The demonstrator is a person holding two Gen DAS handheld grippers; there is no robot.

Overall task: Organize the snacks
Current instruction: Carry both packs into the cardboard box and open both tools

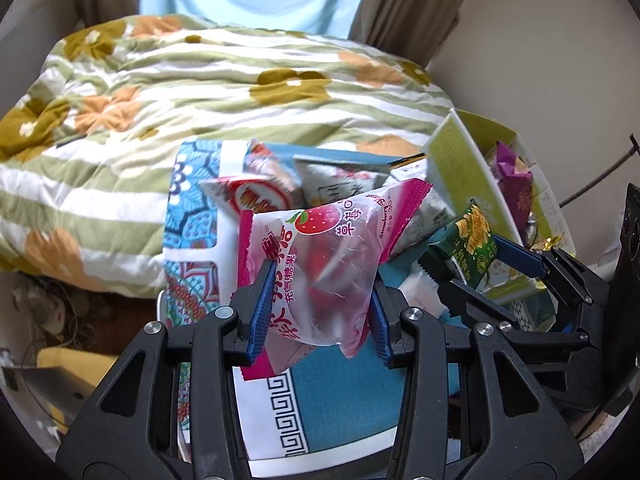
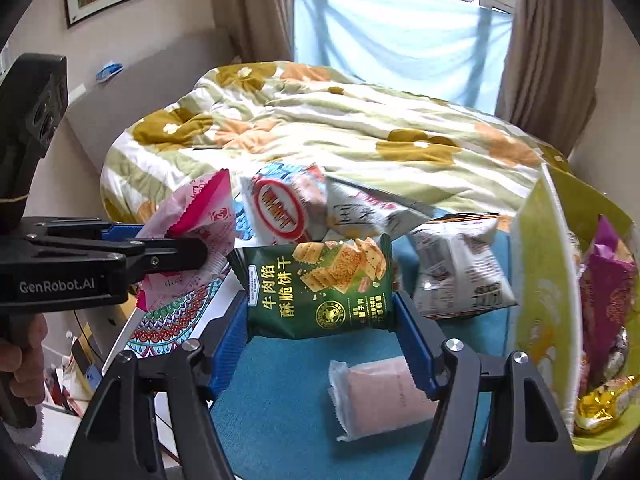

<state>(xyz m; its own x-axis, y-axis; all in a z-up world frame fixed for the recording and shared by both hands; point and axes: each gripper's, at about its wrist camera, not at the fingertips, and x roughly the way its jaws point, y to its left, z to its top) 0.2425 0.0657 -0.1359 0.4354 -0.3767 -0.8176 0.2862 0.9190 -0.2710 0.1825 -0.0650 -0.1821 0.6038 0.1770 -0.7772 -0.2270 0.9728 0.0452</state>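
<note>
Both claws up off the table, each with a snack packet!

On the left, the left claw (image 1: 318,312) is clamped tight on the pink strawberry candy bag (image 1: 320,264), which hangs clear above the patterned table (image 1: 340,408). Centre stage, the right claw (image 2: 320,332) has its blue pads pressed against both sides of the green cracker packet (image 2: 316,284), held above the teal surface. Below it a pale pink packet (image 2: 380,396) lies flat. Behind sit a red-and-white snack bag (image 2: 284,208) and a white packet (image 2: 460,268). Far right, the yellow-green box (image 2: 548,300) holds purple wrappers (image 2: 608,288).
</note>
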